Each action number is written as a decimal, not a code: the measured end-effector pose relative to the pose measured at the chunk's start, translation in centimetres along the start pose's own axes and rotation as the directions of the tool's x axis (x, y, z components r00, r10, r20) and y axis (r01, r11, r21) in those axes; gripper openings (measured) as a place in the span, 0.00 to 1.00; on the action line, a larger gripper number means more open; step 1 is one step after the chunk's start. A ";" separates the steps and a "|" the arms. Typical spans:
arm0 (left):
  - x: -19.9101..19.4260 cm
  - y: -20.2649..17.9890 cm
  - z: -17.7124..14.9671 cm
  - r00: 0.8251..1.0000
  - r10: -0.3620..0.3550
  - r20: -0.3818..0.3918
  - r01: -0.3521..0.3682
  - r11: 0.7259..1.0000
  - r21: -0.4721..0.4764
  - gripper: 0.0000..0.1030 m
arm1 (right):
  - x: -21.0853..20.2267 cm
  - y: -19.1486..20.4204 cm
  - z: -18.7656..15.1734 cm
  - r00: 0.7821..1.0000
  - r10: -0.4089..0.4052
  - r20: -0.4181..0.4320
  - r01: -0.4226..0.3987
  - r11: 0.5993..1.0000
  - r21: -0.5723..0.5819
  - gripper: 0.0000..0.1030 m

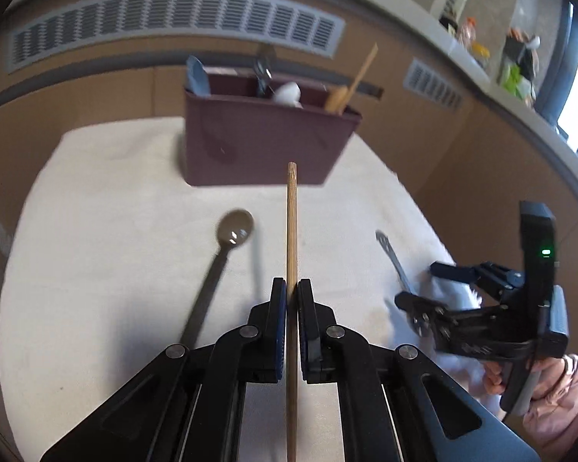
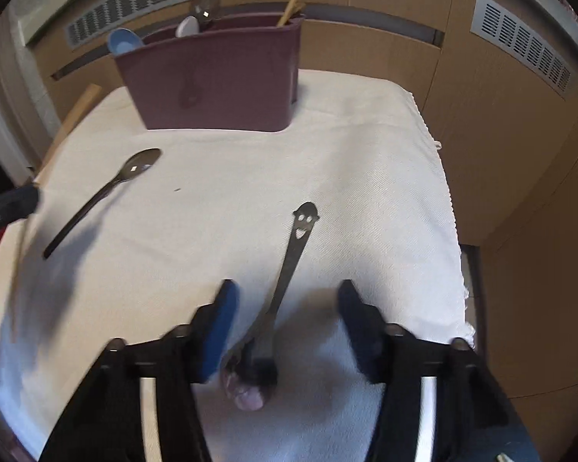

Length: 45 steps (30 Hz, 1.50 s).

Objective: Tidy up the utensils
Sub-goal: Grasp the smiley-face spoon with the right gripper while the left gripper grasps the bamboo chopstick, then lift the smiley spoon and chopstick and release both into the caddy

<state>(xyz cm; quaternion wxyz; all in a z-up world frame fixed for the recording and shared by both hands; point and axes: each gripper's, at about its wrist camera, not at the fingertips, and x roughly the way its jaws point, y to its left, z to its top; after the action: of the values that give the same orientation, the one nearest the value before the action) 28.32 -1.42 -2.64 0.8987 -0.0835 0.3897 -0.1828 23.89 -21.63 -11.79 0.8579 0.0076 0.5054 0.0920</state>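
My left gripper [image 1: 292,288] is shut on a wooden chopstick [image 1: 291,227] and holds it above the white cloth, pointing at the maroon utensil holder [image 1: 266,142]. The holder [image 2: 212,84] has a blue spoon, a white spoon, a metal utensil and a wooden chopstick in it. A dark spoon [image 1: 227,246] lies on the cloth left of the chopstick; it also shows in the right wrist view [image 2: 108,192]. My right gripper [image 2: 287,300] is open, its fingers on either side of a metal utensil with a smiley-face handle [image 2: 293,254]. The right gripper also shows in the left wrist view [image 1: 424,288].
A white cloth [image 2: 327,154] covers the table, with its edge at the right. Wood panels with vent grilles [image 1: 173,19] stand behind the holder. A ledge with bottles and bags [image 1: 512,57] runs at the far right.
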 end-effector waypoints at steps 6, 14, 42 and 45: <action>-1.8 1.6 0.2 0.994 0.038 0.105 -0.032 0.998 -0.055 0.06 | 1.0 0.8 1.1 0.999 -0.011 -0.039 0.011 1.000 -0.004 0.08; -3.6 2.0 -0.3 0.990 0.040 0.137 -0.028 0.996 -0.086 0.06 | -2.5 1.1 0.3 0.998 0.030 0.051 -0.030 0.999 -0.012 0.06; -7.8 -0.1 8.7 0.931 -0.007 0.364 0.014 1.000 -0.017 0.06 | -2.6 0.7 5.2 0.981 0.167 0.096 -0.156 0.981 -0.116 0.18; -7.4 0.4 8.0 0.936 -0.007 0.352 0.021 0.999 -0.034 0.06 | 0.4 1.7 4.7 0.986 0.156 0.049 -0.147 0.977 -0.157 0.38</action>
<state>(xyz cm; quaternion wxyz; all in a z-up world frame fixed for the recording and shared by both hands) 29.63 1.95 7.63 0.9509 -0.1344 0.2257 -0.1639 27.90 -19.52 -9.72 0.8616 -0.0167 0.4683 0.1952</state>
